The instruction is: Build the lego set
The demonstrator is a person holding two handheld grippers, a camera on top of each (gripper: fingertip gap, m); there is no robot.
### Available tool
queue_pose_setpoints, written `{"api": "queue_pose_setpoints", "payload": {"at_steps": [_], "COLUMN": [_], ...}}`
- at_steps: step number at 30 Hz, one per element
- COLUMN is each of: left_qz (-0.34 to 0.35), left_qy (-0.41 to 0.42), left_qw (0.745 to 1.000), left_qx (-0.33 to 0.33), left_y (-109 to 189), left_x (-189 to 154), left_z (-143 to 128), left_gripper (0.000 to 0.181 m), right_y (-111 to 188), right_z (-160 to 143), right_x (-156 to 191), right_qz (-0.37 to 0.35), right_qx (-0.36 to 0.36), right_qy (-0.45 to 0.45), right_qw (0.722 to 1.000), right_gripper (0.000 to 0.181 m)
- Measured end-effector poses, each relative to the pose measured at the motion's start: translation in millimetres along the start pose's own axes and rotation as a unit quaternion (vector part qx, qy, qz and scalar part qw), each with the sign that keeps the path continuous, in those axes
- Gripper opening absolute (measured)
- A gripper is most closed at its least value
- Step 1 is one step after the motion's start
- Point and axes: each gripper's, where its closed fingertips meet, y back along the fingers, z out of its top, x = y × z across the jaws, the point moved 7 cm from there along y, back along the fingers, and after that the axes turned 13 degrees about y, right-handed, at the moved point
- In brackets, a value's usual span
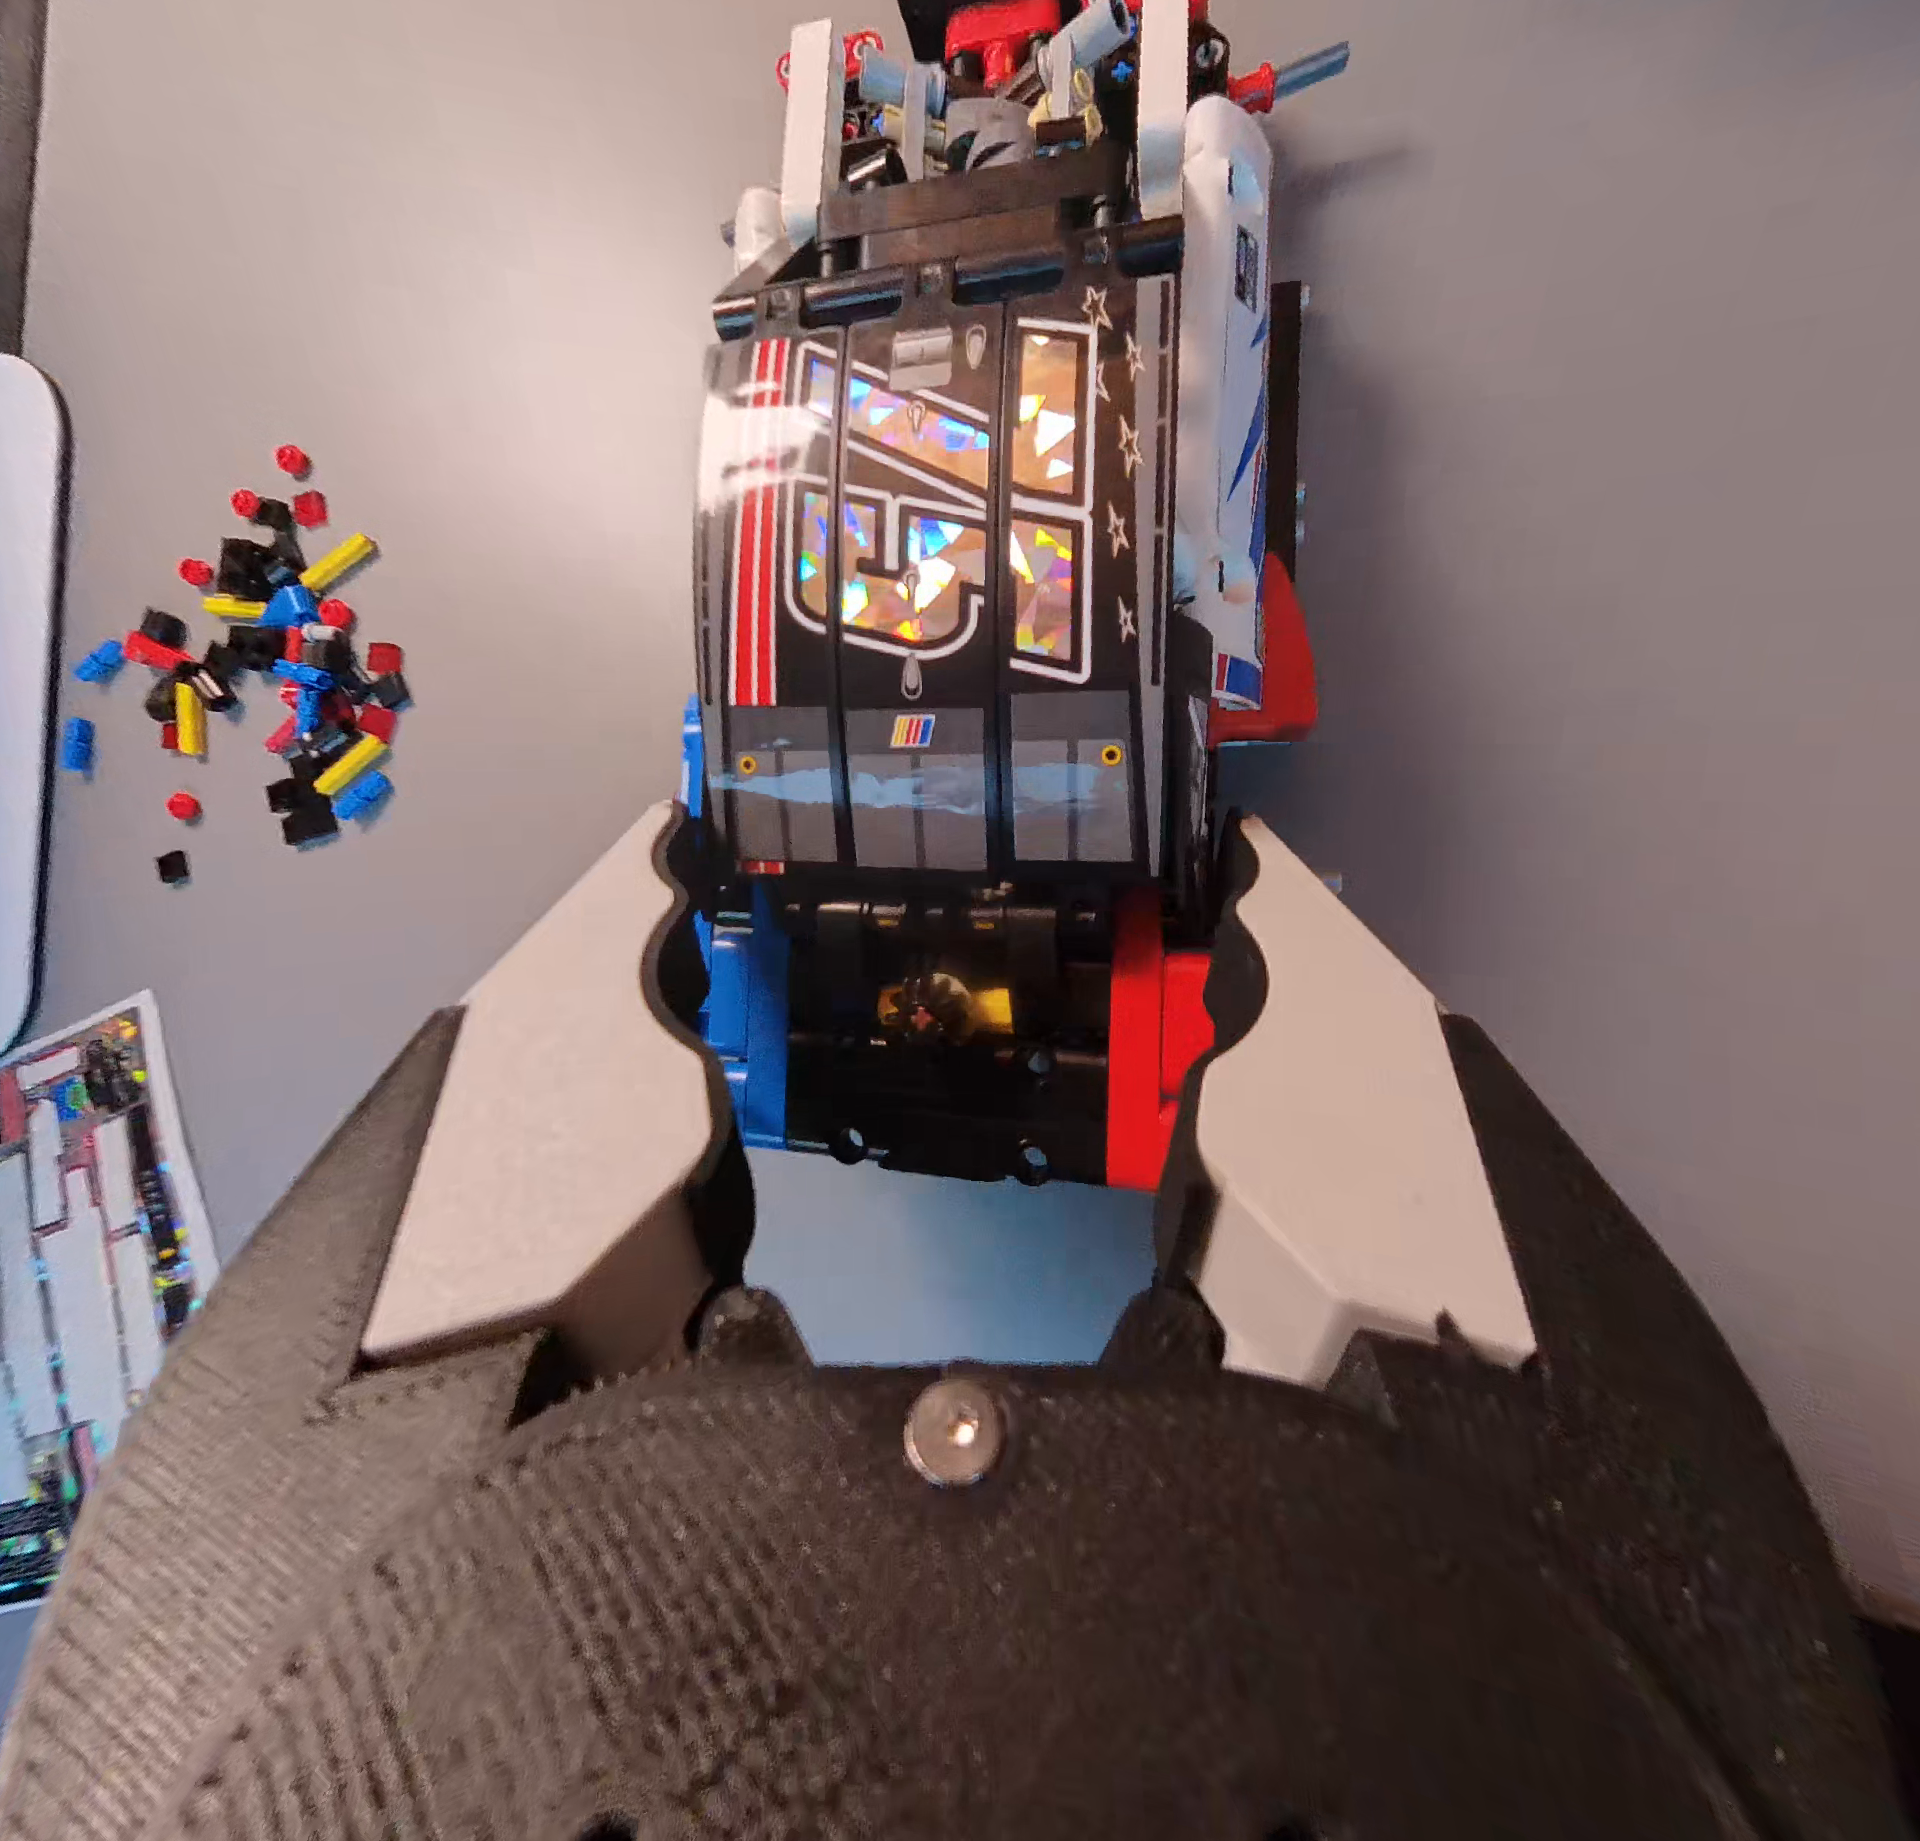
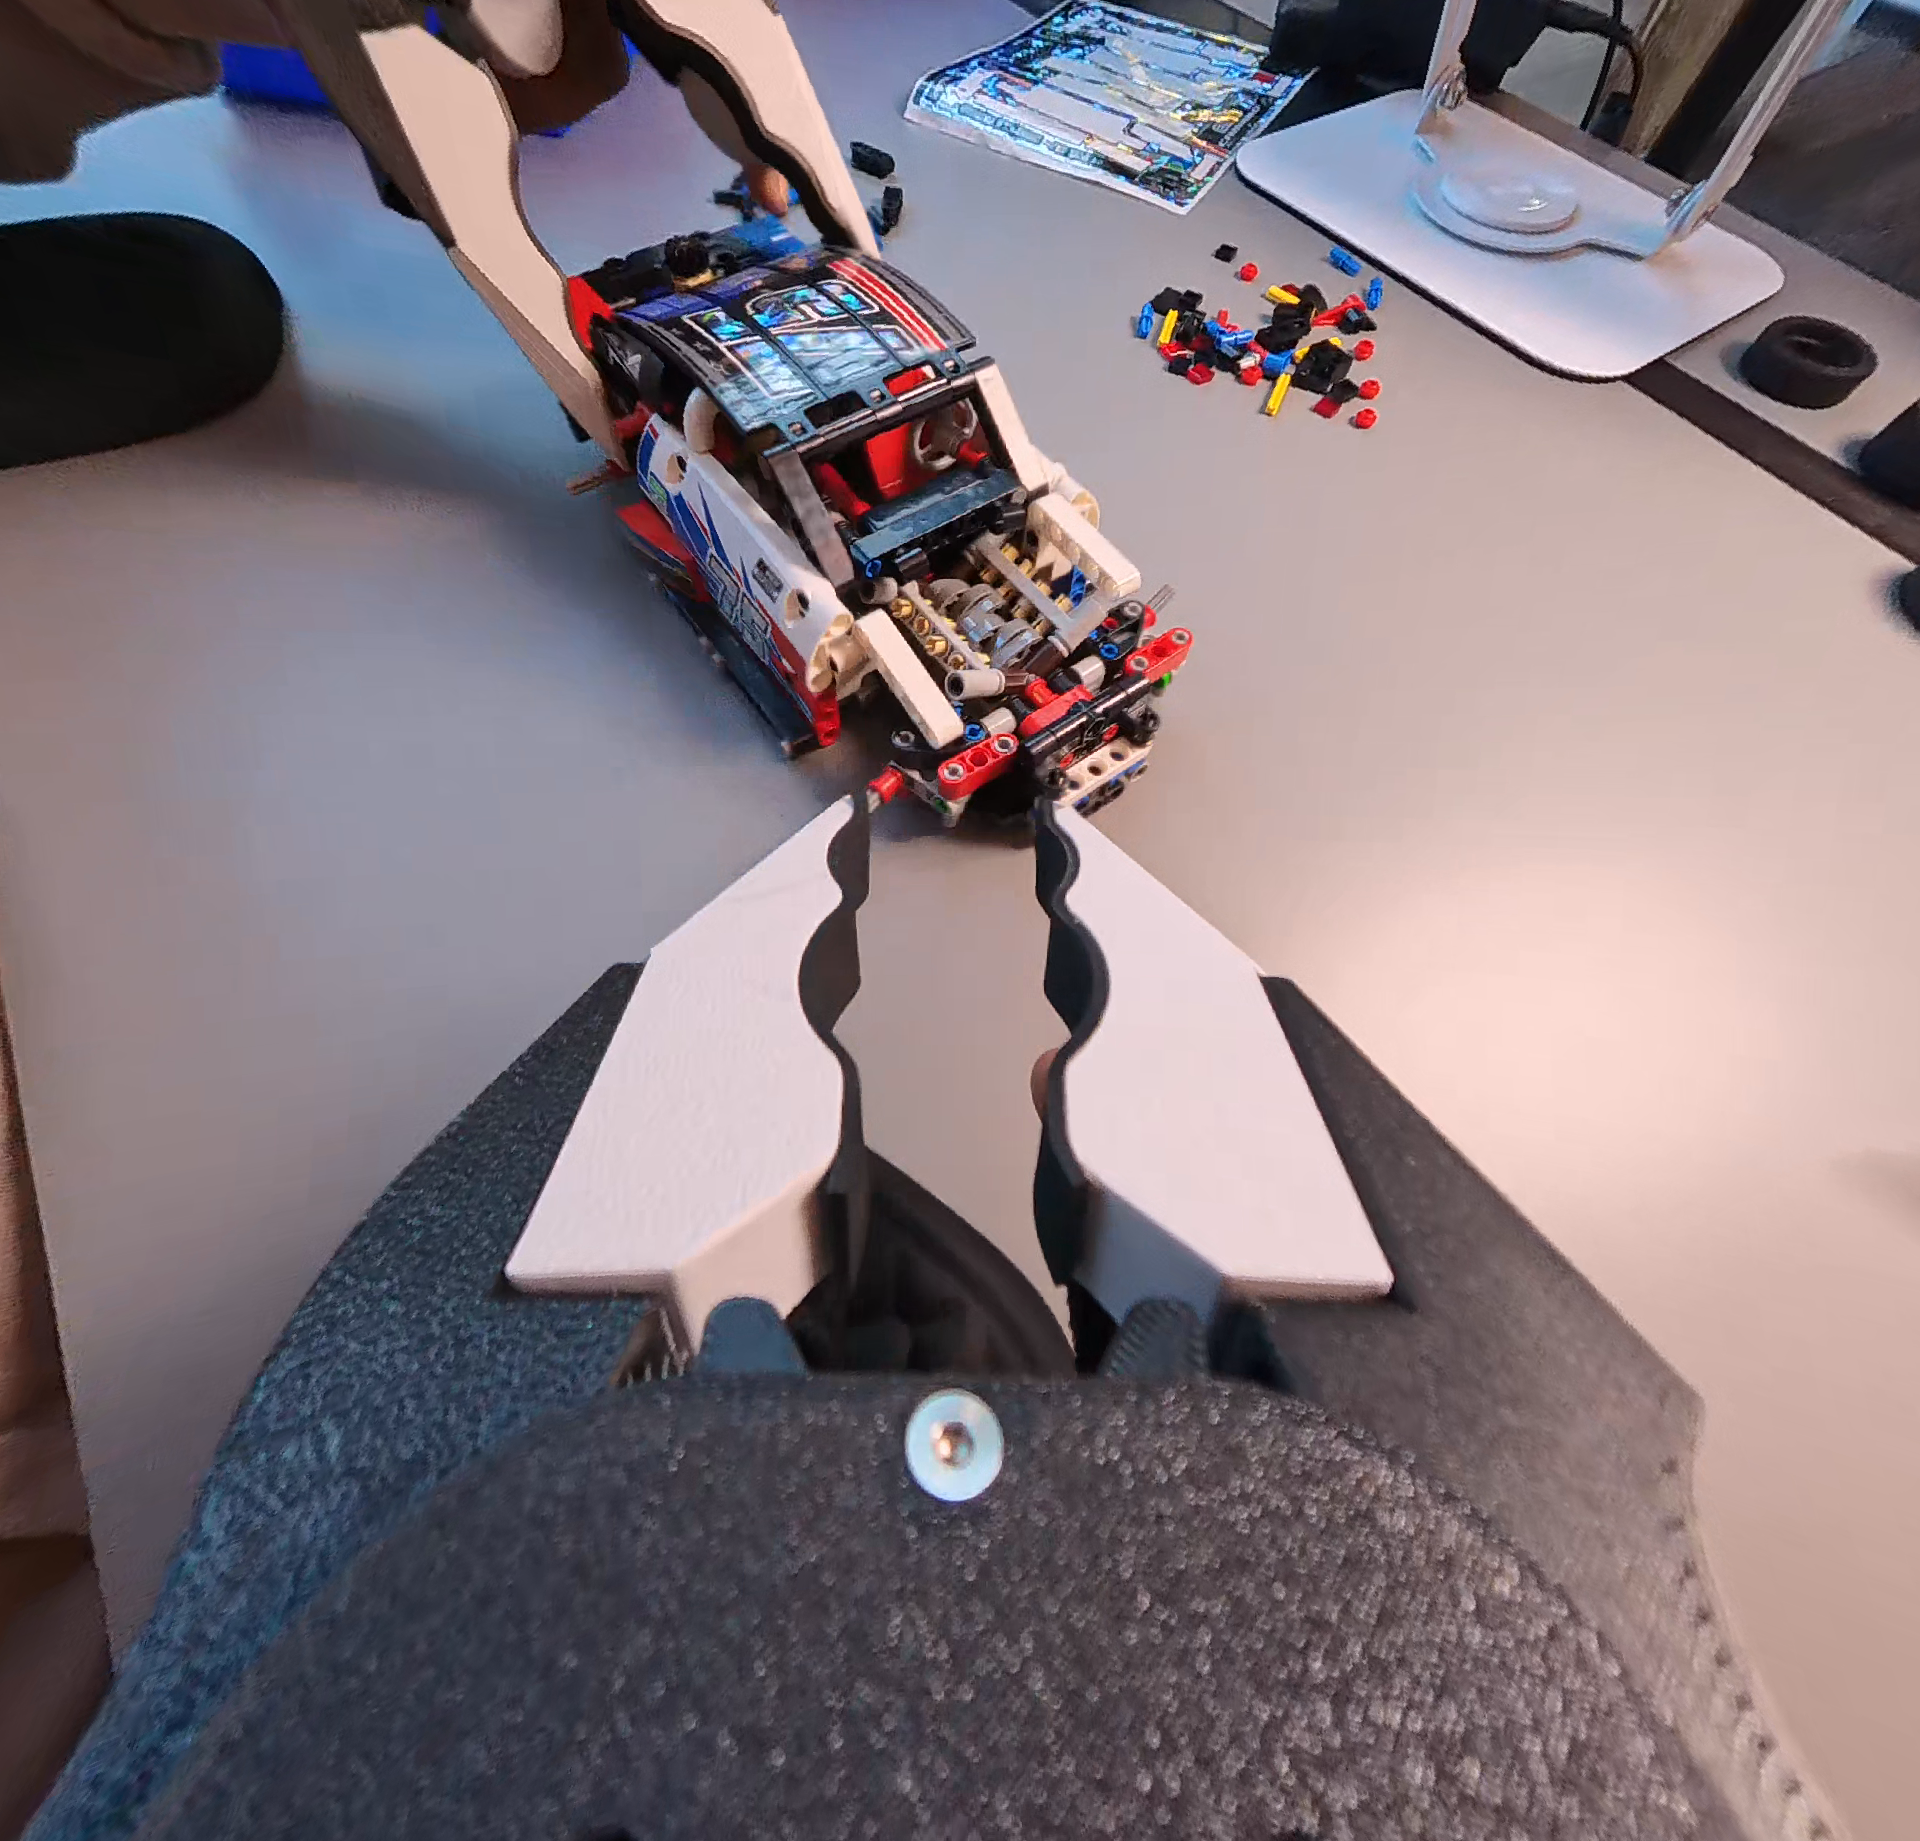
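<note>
A partly built lego race car (image 2: pixel 831 503) stands on the grey table, with a black roof bearing shiny stickers, white sides and an exposed engine at the front. My left gripper (image 1: pixel 956 856) is shut on the car's rear, one finger on the blue side and one on the red side. It also shows in the right wrist view (image 2: pixel 717 326), coming down from the top. The car fills the middle of the left wrist view (image 1: pixel 935 544). My right gripper (image 2: pixel 948 820) is open and empty, its tips just short of the car's front end.
A pile of small red, blue, yellow and black loose pieces (image 2: pixel 1273 337) lies right of the car; it also shows in the left wrist view (image 1: pixel 270 659). A sticker sheet (image 2: pixel 1112 98) and a white stand base (image 2: pixel 1507 222) are behind. A black tyre (image 2: pixel 1808 363) lies far right. Tip to tip, the grippers are about 20 centimeters apart.
</note>
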Motion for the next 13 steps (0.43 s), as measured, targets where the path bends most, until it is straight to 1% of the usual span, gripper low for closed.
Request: {"api": "queue_pose_setpoints", "payload": {"at_steps": [4,6,7,10,11,13], "left_qz": [0.030,0.058,0.056,0.031,0.021,0.011], "left_qy": [0.013,0.013,0.026,0.099,0.125,0.176], "left_qw": [0.999,0.996,0.995,0.984,0.978,0.969], "left_qx": [-0.032,-0.060,-0.076,-0.147,-0.164,-0.174], "left_y": [-6,-2,2,27,35,44], "left_x": [13,22,23,25,25,27], "left_z": [4,7,8,10,6,-13], "left_gripper": [0.097,0.099,0.100,0.104,0.104,0.104], "right_y": [-9,-15,-18,-25,-28,-33], "right_z": [-1,0,0,-3,-6,-12], "right_x": [-3,-6,-8,-11,-12,-10], "right_qz": [-0.006,-0.011,-0.016,-0.029,-0.036,-0.035], "right_qx": [-0.016,-0.020,-0.020,-0.004,0.011,0.044], "right_qy": [-0.011,-0.014,-0.014,-0.004,0.004,0.019], "right_qw": [1.000,1.000,1.000,1.000,0.999,0.998], "right_gripper": [0.032,0.034,0.034,0.035,0.033,0.022]}}
